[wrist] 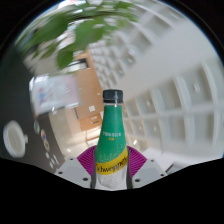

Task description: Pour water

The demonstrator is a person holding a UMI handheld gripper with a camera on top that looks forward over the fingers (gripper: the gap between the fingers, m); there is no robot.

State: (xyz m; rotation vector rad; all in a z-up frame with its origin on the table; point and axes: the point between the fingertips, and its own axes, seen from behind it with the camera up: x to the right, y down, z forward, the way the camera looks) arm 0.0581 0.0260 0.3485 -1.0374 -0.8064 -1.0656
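A green bottle (112, 125) with a black cap and a yellow label band stands upright between my gripper's fingers. My gripper (111, 163) is shut on the bottle: both magenta pads (87, 160) press on its lower body at the yellow label. The bottle is held up in the air, well above the floor. Its bottom part is hidden behind the fingers. No cup or glass shows.
A wall of white cabinets or lockers (170, 95) runs along the right. A wooden floor (80, 115) lies below at the left. Green leaves (75, 35) of a plant hang at the top. A round white thing (15, 138) sits at the far left.
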